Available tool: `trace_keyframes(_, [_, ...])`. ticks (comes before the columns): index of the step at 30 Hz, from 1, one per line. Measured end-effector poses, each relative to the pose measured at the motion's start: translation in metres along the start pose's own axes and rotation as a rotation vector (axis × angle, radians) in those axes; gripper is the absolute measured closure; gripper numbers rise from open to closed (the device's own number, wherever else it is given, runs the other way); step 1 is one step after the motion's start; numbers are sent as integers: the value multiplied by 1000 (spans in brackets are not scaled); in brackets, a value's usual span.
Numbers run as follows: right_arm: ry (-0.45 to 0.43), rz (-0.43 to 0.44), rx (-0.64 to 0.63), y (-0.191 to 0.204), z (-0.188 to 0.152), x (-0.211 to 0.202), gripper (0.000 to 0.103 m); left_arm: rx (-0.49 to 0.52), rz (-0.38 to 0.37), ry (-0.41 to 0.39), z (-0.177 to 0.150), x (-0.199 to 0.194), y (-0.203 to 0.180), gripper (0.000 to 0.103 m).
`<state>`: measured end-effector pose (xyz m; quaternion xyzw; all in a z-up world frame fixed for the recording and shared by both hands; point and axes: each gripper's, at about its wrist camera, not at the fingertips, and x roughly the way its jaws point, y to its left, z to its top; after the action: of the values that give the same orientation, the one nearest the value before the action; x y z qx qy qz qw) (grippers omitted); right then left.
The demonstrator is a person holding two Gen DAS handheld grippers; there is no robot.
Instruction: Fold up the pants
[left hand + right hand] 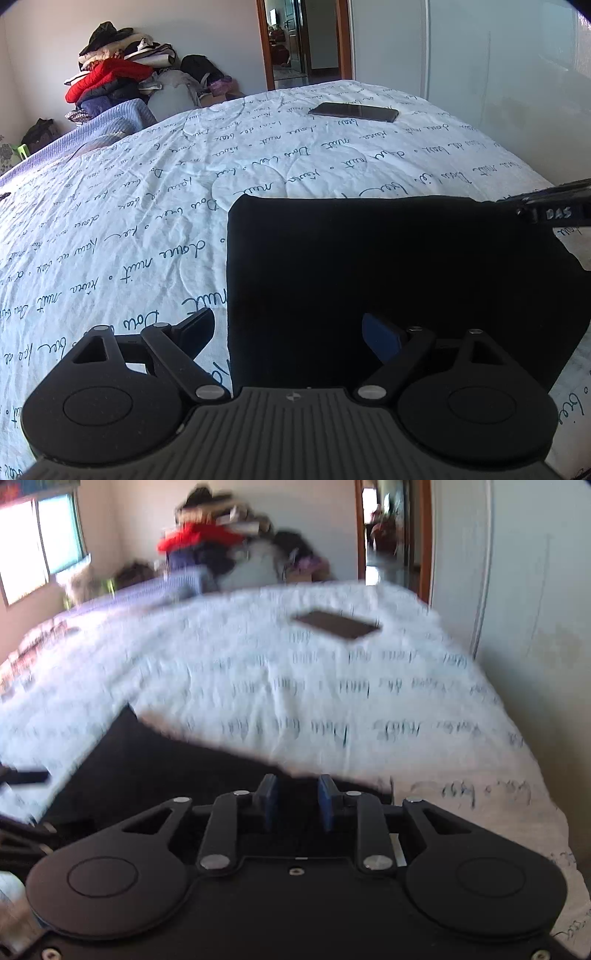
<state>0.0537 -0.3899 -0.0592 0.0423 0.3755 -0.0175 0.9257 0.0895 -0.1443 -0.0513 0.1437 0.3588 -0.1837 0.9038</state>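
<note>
The black pants [388,273] lie folded into a flat rectangle on the white bedspread [147,206] with script print. My left gripper [288,336] is open wide and empty, its jaws straddling the pants' near left edge. My right gripper [297,805] hovers over the pants [155,768] near their far right edge, its jaws a small gap apart with nothing between them. The right wrist view is blurred by motion. The right gripper's tip also shows in the left wrist view [554,210] at the pants' far right corner.
A dark phone [354,112] lies on the far part of the bed, also in the right wrist view [338,624]. A pile of clothes [118,77] stands beyond the bed. A doorway [303,40] and a white wall are behind.
</note>
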Motion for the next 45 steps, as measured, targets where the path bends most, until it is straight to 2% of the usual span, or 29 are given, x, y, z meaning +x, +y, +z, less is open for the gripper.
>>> trace_keyframes(1, [0,-31,10,-1,1,0,81,3,-5,-6,-1,-3,1,14])
trace_keyframes(3, [-37,-23,40,6,11,-13,79,16,1,-23,-4,-10,2,14])
trace_keyframes(5, [-101,65,4,26,25,-31,79,18,0,-23,-6,-13,4,14])
trace_keyframes(8, [-130,233,-93,70,49,-34,79,-33,-66,28,-12,-9,8,14])
trace_keyframes(12, [-69,344,-260,134,75,5,79,-120,-88,26,-25,-17,14,15])
trace_keyframes(15, [52,464,-326,173,83,49,79,-114,-77,-8,-32,-28,15,14])
trace_keyframes(16, [86,466,-354,184,84,64,79,-101,-74,-14,-34,-29,13,13])
trace_keyframes(18, [115,380,-408,200,82,94,80,-63,-65,-7,-38,-25,7,13])
trace_keyframes(19, [122,369,-399,202,83,109,81,-64,-58,-6,-41,-24,6,13])
trace_keyframes(22, [131,382,-261,193,96,119,81,-72,-73,-14,-39,-29,9,15])
trace_keyframes(25, [52,380,-260,182,95,81,81,-102,-100,-46,-37,-37,17,15])
trace_keyframes(29, [-16,346,-288,161,68,21,78,-135,-182,-44,-34,-37,22,14])
trace_keyframes(31, [1,332,-282,149,50,5,78,-126,-210,22,-35,-26,19,13])
trace_keyframes(33, [39,298,-294,138,32,1,76,-121,-196,43,-41,-17,16,8])
trace_keyframes(35, [78,186,-318,131,19,16,71,-134,-191,43,-44,-16,18,6])
trace_keyframes(37, [28,44,-326,125,9,10,71,-151,-200,56,-42,-20,22,10])
trace_keyframes(38, [-10,7,-310,118,6,-3,70,-162,-204,53,-40,-24,27,13])
trace_keyframes(41, [-111,9,-172,91,-1,-45,64,-182,-182,13,-40,-38,33,13])
trace_keyframes(45, [-46,23,-130,74,-29,-60,64,-160,-192,32,-34,-33,25,13])
